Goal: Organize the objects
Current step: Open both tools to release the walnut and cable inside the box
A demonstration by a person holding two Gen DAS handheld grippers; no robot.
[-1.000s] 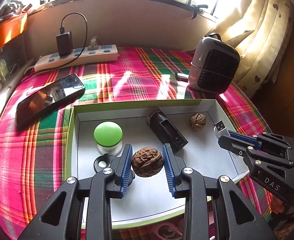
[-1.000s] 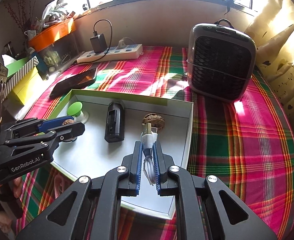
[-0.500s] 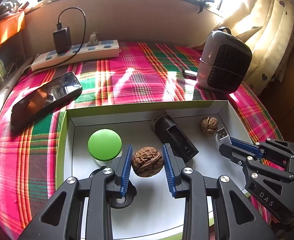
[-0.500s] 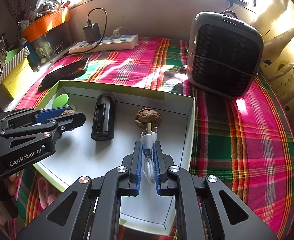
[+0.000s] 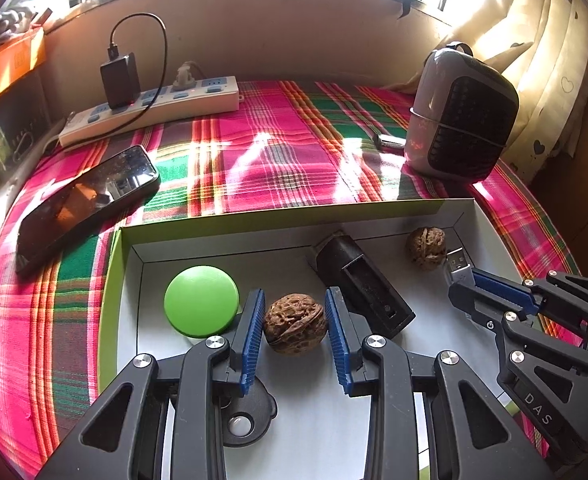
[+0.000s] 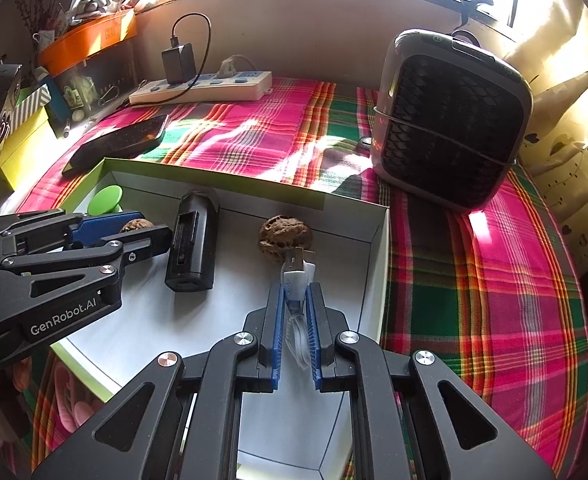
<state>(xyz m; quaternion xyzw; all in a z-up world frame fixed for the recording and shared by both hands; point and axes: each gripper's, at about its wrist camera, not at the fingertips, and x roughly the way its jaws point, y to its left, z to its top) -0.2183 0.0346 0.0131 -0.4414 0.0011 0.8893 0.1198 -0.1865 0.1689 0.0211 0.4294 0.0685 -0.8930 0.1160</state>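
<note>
My left gripper (image 5: 294,325) is shut on a brown walnut (image 5: 295,323) and holds it over the white box (image 5: 254,222) with green outer walls. My right gripper (image 6: 295,294) is shut on a white USB cable (image 6: 297,276), its metal plug pointing forward just short of a second walnut (image 6: 285,235) lying in the box. A green round lid (image 5: 201,301) and a black rectangular device (image 5: 363,284) also lie in the box. A black round piece (image 5: 241,424) lies under the left gripper. The right gripper with the plug shows in the left wrist view (image 5: 459,266).
A black phone (image 5: 86,200) lies on the plaid cloth left of the box. A white power strip (image 5: 150,110) with a black charger sits at the back. A grey heater (image 6: 449,120) stands at the back right. An orange bin (image 6: 90,42) and yellow-green box (image 6: 22,144) are at the left.
Both grippers have moved forward over the box with their loads. The plug now lies close to the walnut in the box; the left gripper's walnut sits beside the green lid.
</note>
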